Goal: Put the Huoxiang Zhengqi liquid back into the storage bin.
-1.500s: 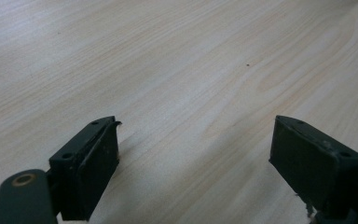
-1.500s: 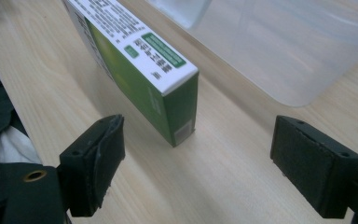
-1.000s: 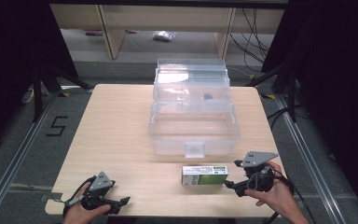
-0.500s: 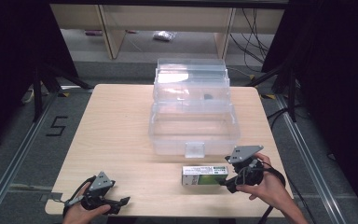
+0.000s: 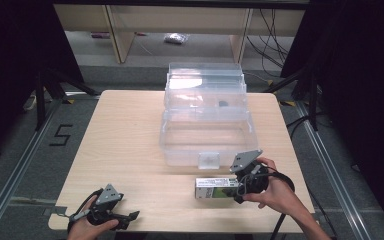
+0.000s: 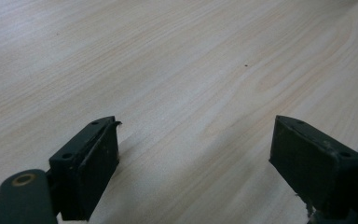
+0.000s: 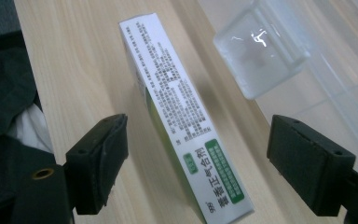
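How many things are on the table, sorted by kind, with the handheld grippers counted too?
Clear plastic storage boxes, lid open: 1, the clear box
Small white-and-green cartons: 1, the carton
Handheld grippers, both with jaws open: 2, the left gripper and the right gripper
Total: 4

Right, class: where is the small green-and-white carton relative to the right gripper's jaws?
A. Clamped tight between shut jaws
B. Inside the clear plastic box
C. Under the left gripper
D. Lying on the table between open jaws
D: in the right gripper view the carton lies on the table, the right gripper open with a jaw on each side.
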The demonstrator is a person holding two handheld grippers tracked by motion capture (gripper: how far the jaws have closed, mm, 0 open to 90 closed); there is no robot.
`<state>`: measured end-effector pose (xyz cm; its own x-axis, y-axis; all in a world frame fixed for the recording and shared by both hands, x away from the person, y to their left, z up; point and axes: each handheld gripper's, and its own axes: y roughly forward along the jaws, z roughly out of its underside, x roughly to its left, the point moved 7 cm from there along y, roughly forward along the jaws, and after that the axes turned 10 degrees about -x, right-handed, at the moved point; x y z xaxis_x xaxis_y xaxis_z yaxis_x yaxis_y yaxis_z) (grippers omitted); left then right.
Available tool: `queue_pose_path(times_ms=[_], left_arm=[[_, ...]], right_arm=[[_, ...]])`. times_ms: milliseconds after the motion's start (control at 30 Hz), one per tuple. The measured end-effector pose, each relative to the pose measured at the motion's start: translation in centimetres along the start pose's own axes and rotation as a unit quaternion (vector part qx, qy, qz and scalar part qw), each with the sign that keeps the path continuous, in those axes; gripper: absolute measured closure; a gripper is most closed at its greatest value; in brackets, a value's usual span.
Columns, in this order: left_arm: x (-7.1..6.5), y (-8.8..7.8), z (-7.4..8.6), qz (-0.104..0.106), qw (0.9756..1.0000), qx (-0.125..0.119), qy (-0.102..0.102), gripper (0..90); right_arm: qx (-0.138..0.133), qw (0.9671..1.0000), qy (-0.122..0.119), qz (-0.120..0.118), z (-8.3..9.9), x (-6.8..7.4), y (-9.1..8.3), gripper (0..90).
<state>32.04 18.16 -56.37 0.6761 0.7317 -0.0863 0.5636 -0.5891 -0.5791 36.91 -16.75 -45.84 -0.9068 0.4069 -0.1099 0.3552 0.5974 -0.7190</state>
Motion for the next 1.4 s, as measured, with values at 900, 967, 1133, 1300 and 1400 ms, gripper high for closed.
queue_pose_path(times_ms=[900,967,1133,1300,1400], left_arm=[[-0.1,0.0,0.0,0.000,1.0000,-0.001,-0.006,15.0],[-0.1,0.0,0.1,0.001,1.0000,0.001,-0.003,15.0],[-0.1,0.0,0.0,0.000,1.0000,0.000,-0.005,15.0],[-0.1,0.0,0.0,0.002,1.0000,-0.002,-0.001,15.0],[-0.2,0.0,0.0,0.004,1.0000,-0.005,-0.004,15.0]], right_arm=[[0.113,0.9900,-0.058,-0.061,-0.3,0.5,5.2,30.7],[0.126,0.9889,-0.049,-0.061,-0.2,0.8,5.4,32.2],[0.125,0.9878,-0.062,-0.070,-0.2,0.9,5.9,34.1],[0.133,0.9870,-0.055,-0.072,-0.2,0.8,6.2,37.4],[0.132,0.9867,-0.058,-0.075,-0.2,0.7,6.3,38.3]])
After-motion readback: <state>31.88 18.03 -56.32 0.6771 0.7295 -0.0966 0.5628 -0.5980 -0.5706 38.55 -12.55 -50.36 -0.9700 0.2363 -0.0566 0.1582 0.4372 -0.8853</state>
